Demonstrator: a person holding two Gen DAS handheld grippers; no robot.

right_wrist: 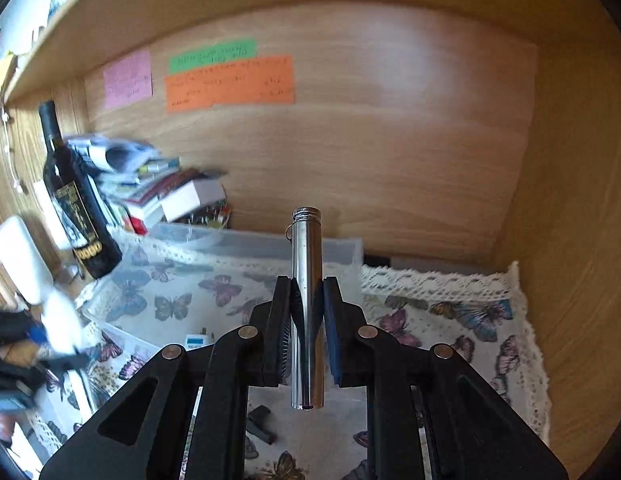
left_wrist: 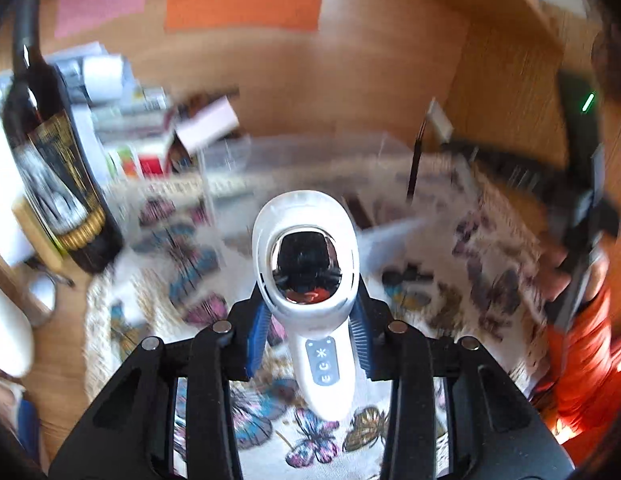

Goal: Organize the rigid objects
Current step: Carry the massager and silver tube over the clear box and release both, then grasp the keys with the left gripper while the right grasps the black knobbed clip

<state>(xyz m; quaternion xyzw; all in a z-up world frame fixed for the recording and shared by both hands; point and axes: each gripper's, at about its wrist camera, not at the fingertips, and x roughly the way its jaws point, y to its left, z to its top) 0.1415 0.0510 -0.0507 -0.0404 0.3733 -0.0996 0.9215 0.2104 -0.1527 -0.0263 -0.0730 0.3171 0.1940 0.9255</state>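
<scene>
Grippers both carry loads: the left gripper is clamped on a white handheld device, the right gripper on a metal tube. Each item's long axis points forward toward the clear plastic bin just ahead; the right looks nearer.

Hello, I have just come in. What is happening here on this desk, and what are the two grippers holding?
A person is tidying a wooden desk with a gripper in each hand. The left gripper is shut on a white handheld device with buttons on its handle, held above the butterfly cloth. The right gripper is shut on a metal tube, above a clear plastic box. A dark bottle stands at the left by stacked books.
</scene>
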